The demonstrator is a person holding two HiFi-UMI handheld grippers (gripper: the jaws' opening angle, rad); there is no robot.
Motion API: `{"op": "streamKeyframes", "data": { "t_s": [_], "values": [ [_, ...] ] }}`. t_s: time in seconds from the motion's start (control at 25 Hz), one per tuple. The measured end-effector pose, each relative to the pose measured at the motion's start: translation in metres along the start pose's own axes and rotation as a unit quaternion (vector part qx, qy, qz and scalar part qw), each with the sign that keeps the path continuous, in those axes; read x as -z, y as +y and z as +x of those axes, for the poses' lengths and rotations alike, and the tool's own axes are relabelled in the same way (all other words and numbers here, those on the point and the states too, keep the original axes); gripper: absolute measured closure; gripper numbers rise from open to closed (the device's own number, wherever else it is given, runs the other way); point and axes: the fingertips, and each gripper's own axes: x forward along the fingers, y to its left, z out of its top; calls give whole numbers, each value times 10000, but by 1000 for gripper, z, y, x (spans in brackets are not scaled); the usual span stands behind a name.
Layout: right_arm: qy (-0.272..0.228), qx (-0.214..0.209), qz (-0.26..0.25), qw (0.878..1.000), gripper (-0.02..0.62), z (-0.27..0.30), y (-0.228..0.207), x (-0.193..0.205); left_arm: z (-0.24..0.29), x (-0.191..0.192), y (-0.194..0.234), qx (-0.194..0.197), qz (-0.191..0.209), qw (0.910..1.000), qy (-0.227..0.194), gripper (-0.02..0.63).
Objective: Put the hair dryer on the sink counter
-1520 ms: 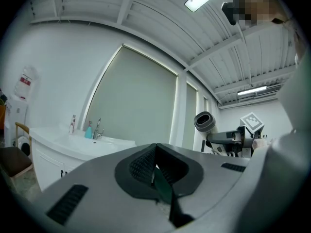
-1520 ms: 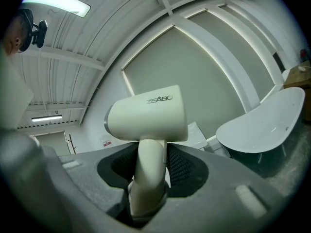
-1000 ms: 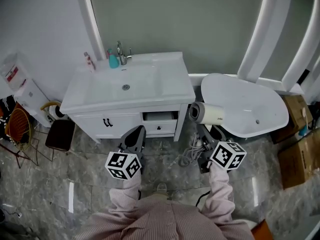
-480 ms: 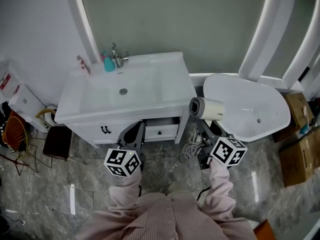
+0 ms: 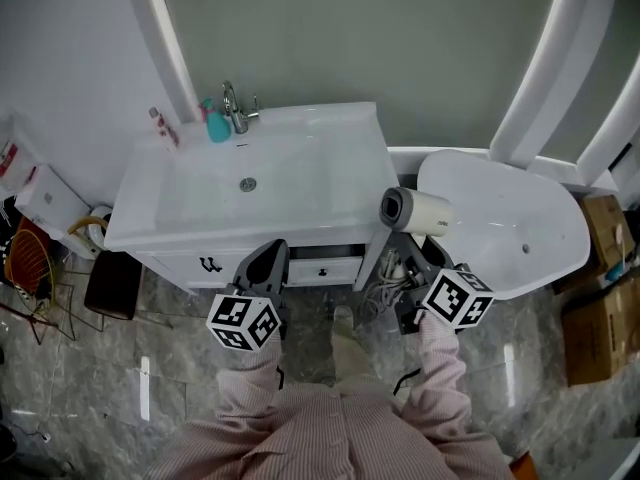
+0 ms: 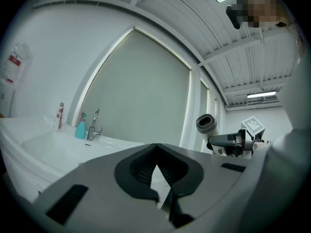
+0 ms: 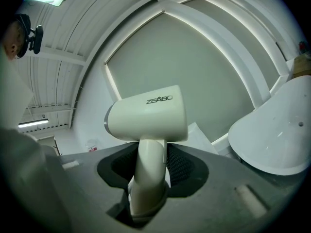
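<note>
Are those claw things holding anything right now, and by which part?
The right gripper clamps the hair dryer by its handle; the left gripper holds nothing, jaws together.

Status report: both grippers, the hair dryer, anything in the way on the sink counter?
Left gripper shut, empty. Right gripper shut on hair dryer handle; dryer not yet on sink counter. Faucet and teal bottle at counter's back left.

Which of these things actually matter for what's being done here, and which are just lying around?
Part of the job: hair dryer, gripped by the right claw; sink counter, where it should go.

Just lying about: teal bottle, tap, bathtub, cardboard box, stool.
</note>
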Motion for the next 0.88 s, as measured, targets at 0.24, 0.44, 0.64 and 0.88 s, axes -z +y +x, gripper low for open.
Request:
{"op": "streamKeyframes", "data": {
  "t_s": [0.24,0.44,0.64,0.88],
  "values": [
    [81,-122,81,9999,434,58,-27,-19,53,-6,23,-108,-4,9999,10,608],
    [210,-245,85,9994,436,107,-46,-37,99,-14,43,-212,-85,9997,22,607],
    [347,-295,152,9988,436,154,-73,-56,150,-21,59,-259,-124,9996,64,609],
    [586,-346,175,9975,434,208,-103,-69,209,-20,79,-312,-286,9990,124,607]
  ]
}}
